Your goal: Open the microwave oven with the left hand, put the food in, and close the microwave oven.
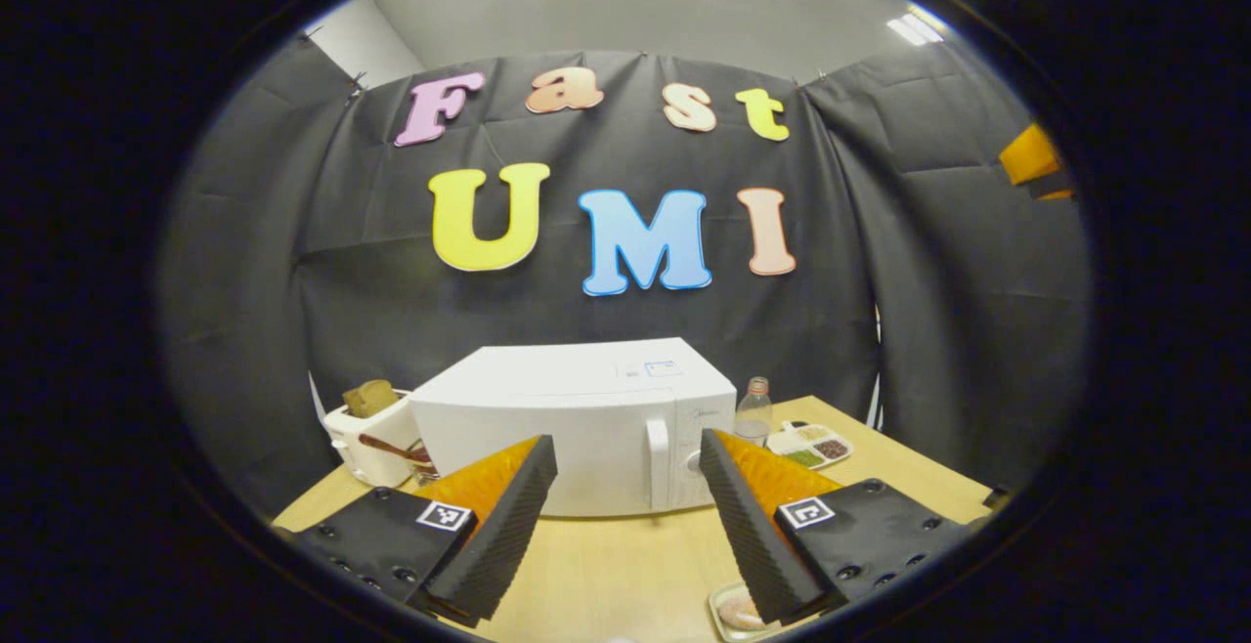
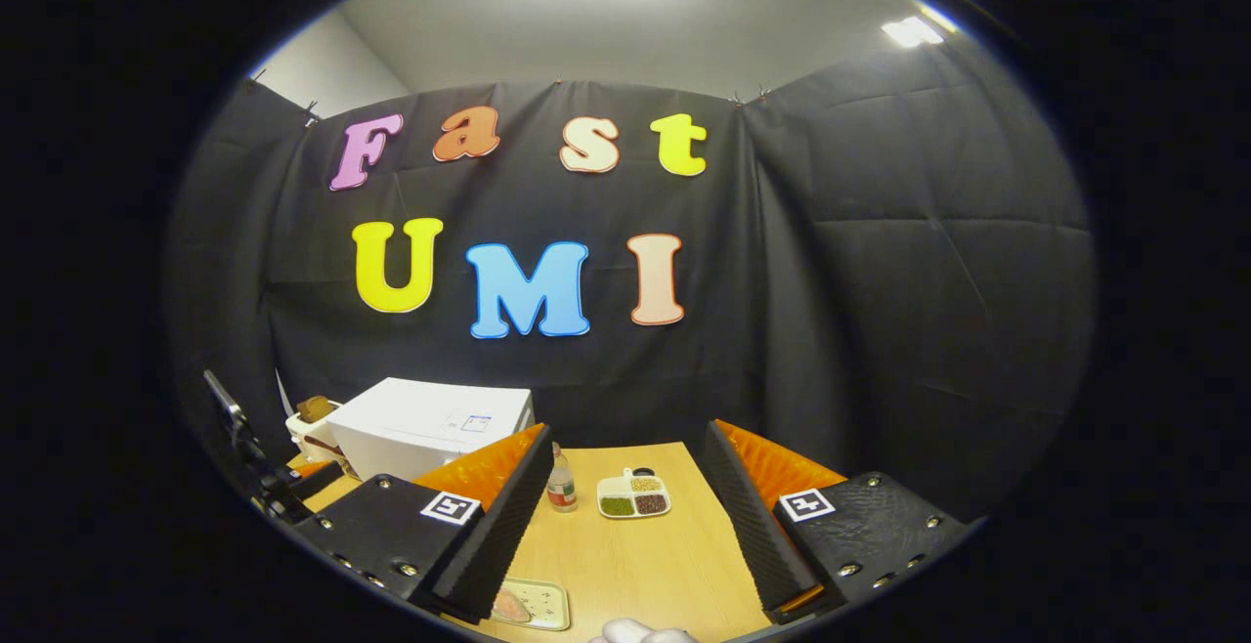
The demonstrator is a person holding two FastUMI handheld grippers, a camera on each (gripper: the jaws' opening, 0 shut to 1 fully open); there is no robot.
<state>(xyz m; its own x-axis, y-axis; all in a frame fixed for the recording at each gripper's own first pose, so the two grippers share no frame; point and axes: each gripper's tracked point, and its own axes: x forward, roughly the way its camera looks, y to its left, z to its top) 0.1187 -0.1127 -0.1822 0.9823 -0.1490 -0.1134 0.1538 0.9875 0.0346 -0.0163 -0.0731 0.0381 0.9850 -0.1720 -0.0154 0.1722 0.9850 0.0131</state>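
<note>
Table (image 1: 625, 565) wooden, microwave (image 1: 577, 428) at back, door shut, handle facing left gripper (image 1: 625, 516), whose jaws gape wide, holding nothing. Toaster (image 1: 371, 438) just left of microwave, bottle (image 1: 753, 410) and divided snack tray (image 1: 809, 444) to right. Right gripper (image 2: 625, 516) wide too, empty. Food plate (image 2: 533, 604) near table's front edge, below grippers.

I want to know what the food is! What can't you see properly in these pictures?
- Food on the tray: left gripper view, cut off by the edge and hidden behind the left gripper.
- Inside the microwave: door shut.
- Toaster: right gripper view, too small, partly behind the microwave.
</note>
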